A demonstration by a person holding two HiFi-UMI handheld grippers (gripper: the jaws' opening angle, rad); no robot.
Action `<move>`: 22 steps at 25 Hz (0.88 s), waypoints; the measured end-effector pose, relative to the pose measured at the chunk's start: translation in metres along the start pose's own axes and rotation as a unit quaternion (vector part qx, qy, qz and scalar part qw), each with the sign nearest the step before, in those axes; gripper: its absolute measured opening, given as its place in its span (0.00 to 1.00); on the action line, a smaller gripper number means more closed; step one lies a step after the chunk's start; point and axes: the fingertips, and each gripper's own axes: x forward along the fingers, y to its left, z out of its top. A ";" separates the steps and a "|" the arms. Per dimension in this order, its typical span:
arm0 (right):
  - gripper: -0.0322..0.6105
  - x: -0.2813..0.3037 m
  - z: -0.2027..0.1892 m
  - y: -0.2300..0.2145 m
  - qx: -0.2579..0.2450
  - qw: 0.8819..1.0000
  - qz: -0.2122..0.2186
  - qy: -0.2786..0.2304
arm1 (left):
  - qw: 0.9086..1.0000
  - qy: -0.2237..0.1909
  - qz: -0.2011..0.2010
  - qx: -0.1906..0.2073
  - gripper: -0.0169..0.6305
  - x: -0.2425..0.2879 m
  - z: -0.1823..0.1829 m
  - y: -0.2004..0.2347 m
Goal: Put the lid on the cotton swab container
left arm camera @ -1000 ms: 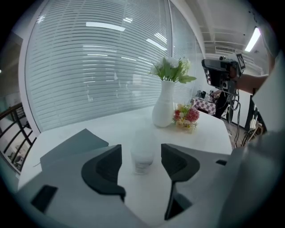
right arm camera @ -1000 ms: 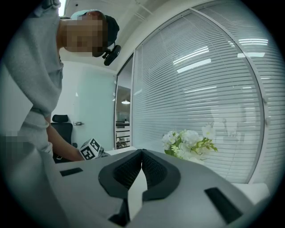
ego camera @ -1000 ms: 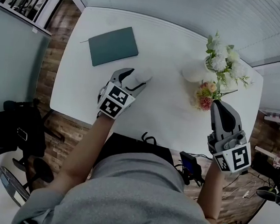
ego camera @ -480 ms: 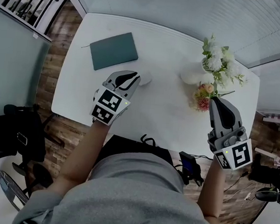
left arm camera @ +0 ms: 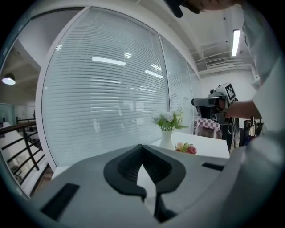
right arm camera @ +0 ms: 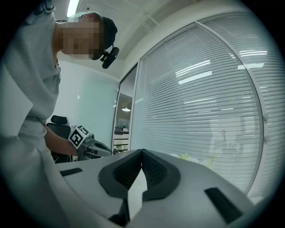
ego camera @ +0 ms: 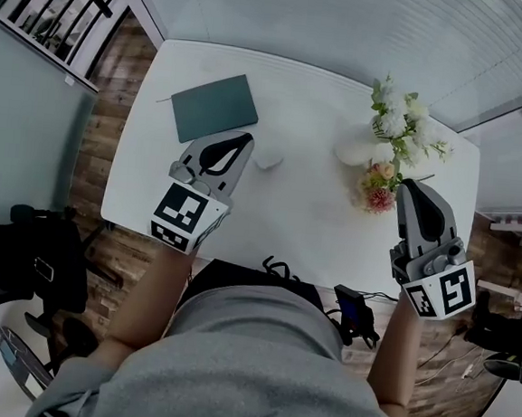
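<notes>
A small white round cotton swab container (ego camera: 267,160) sits on the white table (ego camera: 305,221). Whether its lid is on I cannot tell. My left gripper (ego camera: 242,140) hangs above the table just left of it, apart from it. Its jaws have just been closing and now meet with nothing between them, as the left gripper view (left arm camera: 142,146) also shows. My right gripper (ego camera: 411,183) is raised over the table's right front part, near the flowers. Its jaws are shut and empty in the right gripper view (right arm camera: 141,151).
A dark green notebook (ego camera: 215,108) lies at the back left. A white vase (ego camera: 357,152) with white flowers (ego camera: 396,120) and some pink flowers (ego camera: 377,197) stand at the right. A black cable (ego camera: 278,270) lies at the front edge. Window blinds (left arm camera: 102,98) rise behind the table.
The left gripper stood open around the white container a second ago. It has since let go, risen and drawn back toward the near side with its jaws shutting. The right gripper rose slightly.
</notes>
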 end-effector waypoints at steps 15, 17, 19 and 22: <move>0.08 -0.011 0.019 0.005 0.013 0.999 -0.021 -0.031 | 0.996 -0.076 0.045 -0.002 0.04 -0.050 0.042 0.014; 0.08 -0.011 0.021 0.007 0.010 0.999 -0.020 -0.032 | 0.996 -0.079 0.051 -0.004 0.04 -0.055 0.042 0.016; 0.08 -0.011 0.023 0.010 0.007 0.999 -0.020 -0.033 | 0.995 -0.084 0.058 -0.004 0.04 -0.059 0.043 0.017; 0.08 -0.013 0.023 0.010 0.006 0.999 -0.024 -0.034 | 0.994 -0.087 0.063 -0.002 0.04 -0.063 0.043 0.016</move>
